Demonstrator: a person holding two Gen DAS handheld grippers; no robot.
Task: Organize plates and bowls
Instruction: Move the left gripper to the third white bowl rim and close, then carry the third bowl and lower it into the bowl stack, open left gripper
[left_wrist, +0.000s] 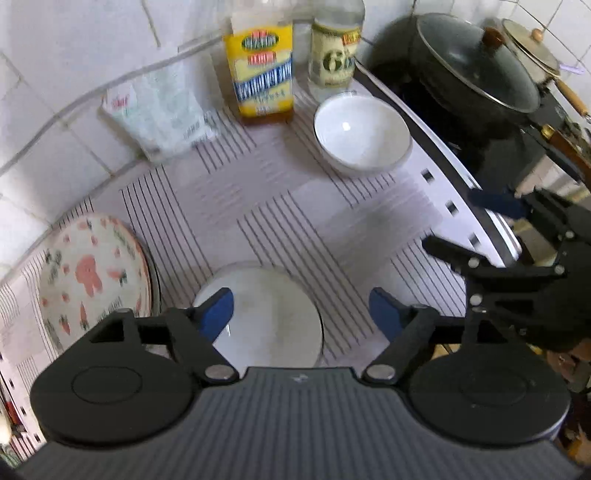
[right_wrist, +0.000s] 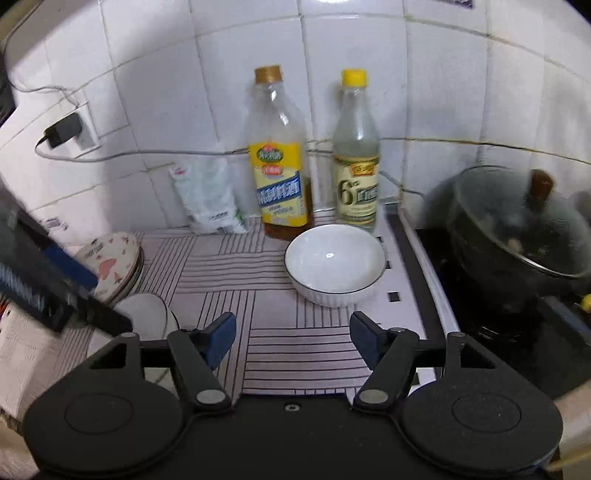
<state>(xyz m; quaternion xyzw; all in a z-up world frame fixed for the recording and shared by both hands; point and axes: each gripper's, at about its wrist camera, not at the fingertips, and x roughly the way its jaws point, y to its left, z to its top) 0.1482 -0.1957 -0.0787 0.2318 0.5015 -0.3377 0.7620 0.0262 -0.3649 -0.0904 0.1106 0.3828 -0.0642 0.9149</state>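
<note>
Counter (left_wrist: 280, 192) with a striped grid-pattern mat, white tile wall behind. Stove (right_wrist: 480, 295) butts against the counter's right edge; big black pot with glass lid (left_wrist: 476, 70) sits on it, a second lidded pan (left_wrist: 532, 48) behind that in the left wrist view.

Left gripper (left_wrist: 301, 310) points steeply down at the counter, jaws wide apart, blue pads clear of everything. Nothing gripped. A plain white bowl (left_wrist: 269, 317) sits directly below, between the fingers but untouched.

Right gripper (right_wrist: 293, 338) angled down over the middle of the mat, jaws also spread, nothing between them but bare mat. In the left wrist view it shows at the right edge (left_wrist: 491, 221), over the counter/stove boundary.

Plates: a stack of floral plates (left_wrist: 92, 273) at the counter's left end, near the wall, top one printed with pink mushrooms. The plain white bowl is just beside that stack, towards the centre.

Second bowl: white with a dark rim and ribbed outside (right_wrist: 334, 264), upright, empty, at the back right of the mat near the stove edge, well apart from the plate stack. It sits just in front of the two bottles.

Bottles against the wall: yellow-label cooking wine (right_wrist: 279, 155), mostly empty, and a clear vinegar bottle with yellow cap (right_wrist: 356, 155). A white plastic packet (right_wrist: 208, 195) leans on the wall left of them.

Charger plugged into the wall socket (right_wrist: 64, 129), upper left.
</note>
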